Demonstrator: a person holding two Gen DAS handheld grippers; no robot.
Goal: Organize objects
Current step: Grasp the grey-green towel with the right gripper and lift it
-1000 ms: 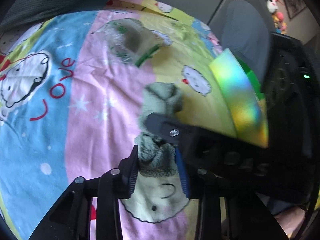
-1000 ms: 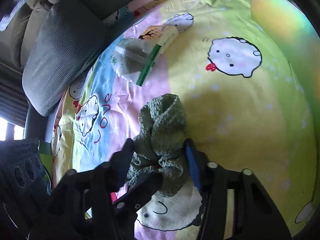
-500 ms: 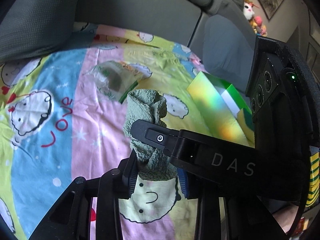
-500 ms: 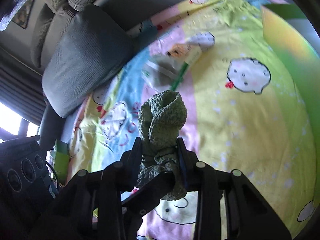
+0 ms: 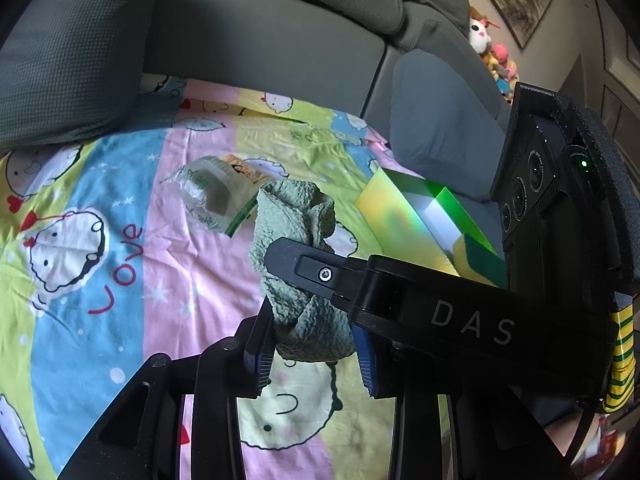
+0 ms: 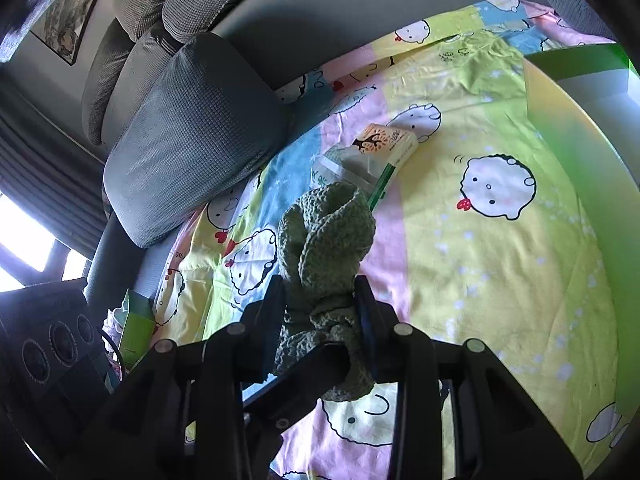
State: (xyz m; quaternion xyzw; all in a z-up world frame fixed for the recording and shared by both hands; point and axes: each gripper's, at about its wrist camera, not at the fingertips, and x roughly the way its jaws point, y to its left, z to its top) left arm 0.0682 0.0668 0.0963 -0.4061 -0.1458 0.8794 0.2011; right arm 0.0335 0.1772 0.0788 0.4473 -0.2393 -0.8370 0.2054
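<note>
A crumpled green knitted cloth hangs above the cartoon-print sheet, and both grippers hold it. My left gripper is shut on its lower end, blue pads pressing from both sides. The right tool's black body crosses in from the right, with one finger lying over the cloth's middle. In the right wrist view the same cloth stands up between the fingers of my right gripper, which is shut on it. The cloth's bottom hangs below those fingers.
A clear plastic bag with a tissue pack lies on the sheet behind the cloth. A shiny green box with a yellow-green sponge stands to the right. A grey cushion and the sofa back border the far side.
Both grippers have risen with the green cloth, lifting it off the sheet. Both views have tilted upward, so more of the sofa back and the cushion shows.
</note>
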